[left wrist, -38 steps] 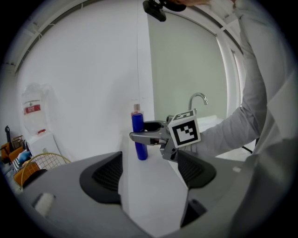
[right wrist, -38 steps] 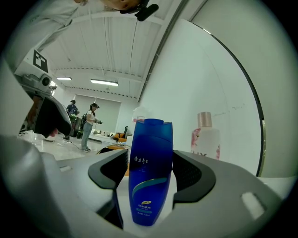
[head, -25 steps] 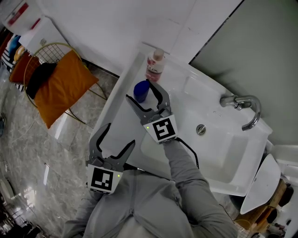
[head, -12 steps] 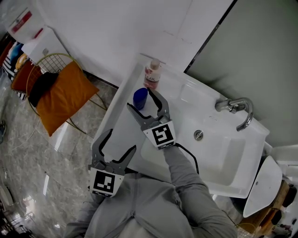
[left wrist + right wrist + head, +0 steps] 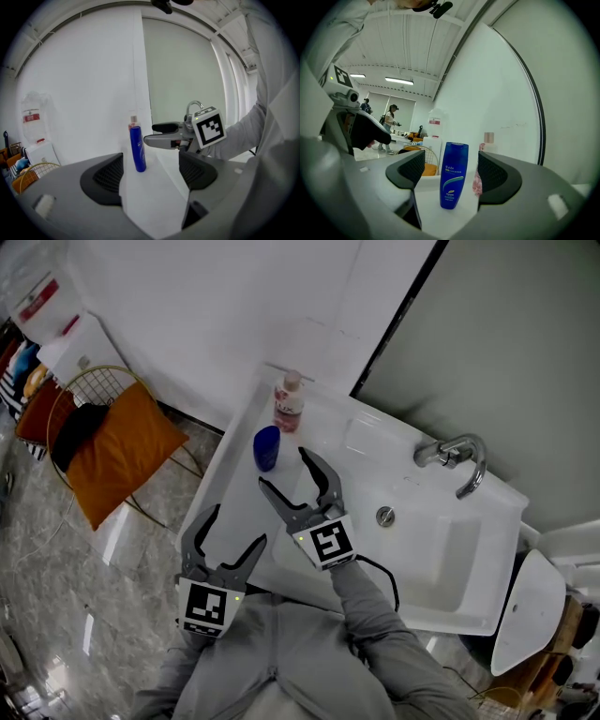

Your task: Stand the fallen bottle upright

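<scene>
A blue bottle (image 5: 266,447) (image 5: 453,176) (image 5: 137,148) stands upright on the left ledge of the white washbasin (image 5: 246,479). Just behind it stands a pink bottle (image 5: 288,402) (image 5: 476,183) with a pale cap, partly hidden by the blue one in both gripper views. My right gripper (image 5: 294,474) is open over the ledge, a short way back from the blue bottle and apart from it, holding nothing. My left gripper (image 5: 228,533) is open and empty at the basin's near left corner. The right gripper (image 5: 166,133) shows sideways in the left gripper view.
A chrome tap (image 5: 451,456) and a drain (image 5: 384,516) lie in the basin to the right. An orange cushion (image 5: 118,451) rests on a wire rack on the marble floor at the left. A white wall (image 5: 216,306) rises behind the bottles. A toilet lid (image 5: 523,615) shows at the lower right.
My right gripper has drawn back from the blue bottle, which now stands free in front of the open jaws. The left gripper has barely moved.
</scene>
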Demonstrator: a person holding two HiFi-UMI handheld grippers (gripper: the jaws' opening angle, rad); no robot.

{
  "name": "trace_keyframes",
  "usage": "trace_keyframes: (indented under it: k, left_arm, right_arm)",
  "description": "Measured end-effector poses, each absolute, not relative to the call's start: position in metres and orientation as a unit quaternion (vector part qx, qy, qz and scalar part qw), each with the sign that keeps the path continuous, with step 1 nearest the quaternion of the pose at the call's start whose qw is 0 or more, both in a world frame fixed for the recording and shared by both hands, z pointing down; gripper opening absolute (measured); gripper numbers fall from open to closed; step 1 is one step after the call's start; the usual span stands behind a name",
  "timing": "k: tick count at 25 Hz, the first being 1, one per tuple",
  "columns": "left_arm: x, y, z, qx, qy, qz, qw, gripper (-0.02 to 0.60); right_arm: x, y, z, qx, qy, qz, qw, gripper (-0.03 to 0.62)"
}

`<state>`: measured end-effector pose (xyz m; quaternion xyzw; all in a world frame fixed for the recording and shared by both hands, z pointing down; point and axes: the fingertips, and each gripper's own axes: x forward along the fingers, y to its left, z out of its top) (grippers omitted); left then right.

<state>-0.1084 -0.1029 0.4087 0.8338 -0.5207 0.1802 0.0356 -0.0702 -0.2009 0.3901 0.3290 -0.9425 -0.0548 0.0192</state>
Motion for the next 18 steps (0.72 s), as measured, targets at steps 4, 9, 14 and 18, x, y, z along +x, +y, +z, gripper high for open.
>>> trace_keyframes:
  k: [4,9,14,18]
  left_arm:
    - [-0.104,-0.108,0.406,0.836,-0.519,0.176,0.032,0.402]
    - [-0.095,-0.118,0.399,0.841,-0.513,0.171,0.017,0.402]
    - [-0.085,-0.128,0.393,0.846,-0.506,0.168,0.005,0.402]
    - [-0.077,-0.133,0.388,0.849,-0.501,0.166,-0.002,0.402]
  right_arm:
    - [-0.045,-0.185,0.378,0.346,-0.937,-0.047,0.015,0.334]
    - [-0.004,-0.172,0.361,0.39,-0.92,-0.037,-0.006,0.334]
    - [0.031,-0.16,0.356,0.421,-0.906,-0.034,-0.007,0.333]
    - [0.058,-0.152,0.357,0.451,-0.892,-0.021,-0.008,0.333]
